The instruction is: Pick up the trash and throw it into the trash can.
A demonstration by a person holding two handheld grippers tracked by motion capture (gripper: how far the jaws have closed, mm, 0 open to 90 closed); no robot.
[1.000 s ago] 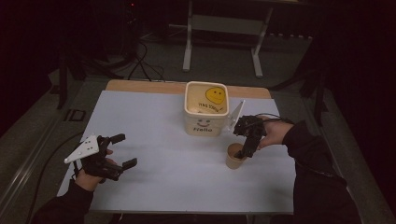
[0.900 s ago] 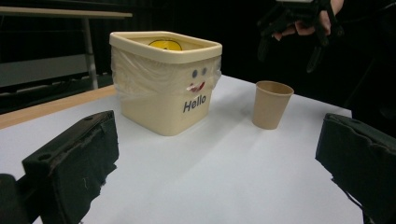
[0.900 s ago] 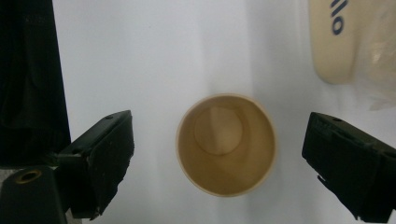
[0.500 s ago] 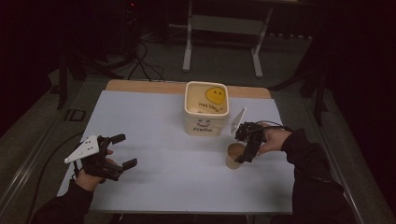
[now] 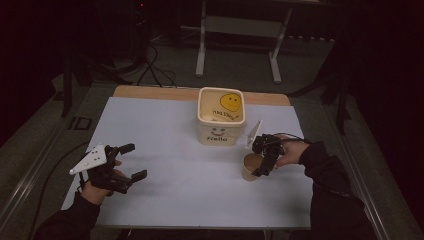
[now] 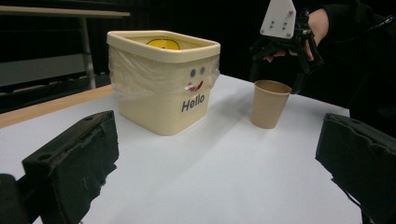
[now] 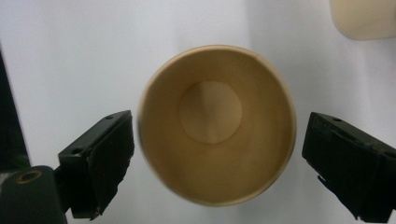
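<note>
Bench point(image 5: 165, 150): white, centre frame; dark room.
Count: one cup point(image 5: 251, 167), one bucket point(image 5: 221, 116).
Left gripper point(image 5: 133, 161): fingers spread.
Right gripper point(image 5: 263, 159): fingers spread over cup.

We see the left gripper point(image 5: 134, 161) held low over the near left of the table with its jaws spread wide, while the right gripper point(image 5: 262, 161) points straight down from a bent wrist, its jaws parted and apart from what lies between them.

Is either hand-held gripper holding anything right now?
Nothing held. The right hand-held gripper is open around the paper cup, untouching; the left hand-held gripper is open.
</note>
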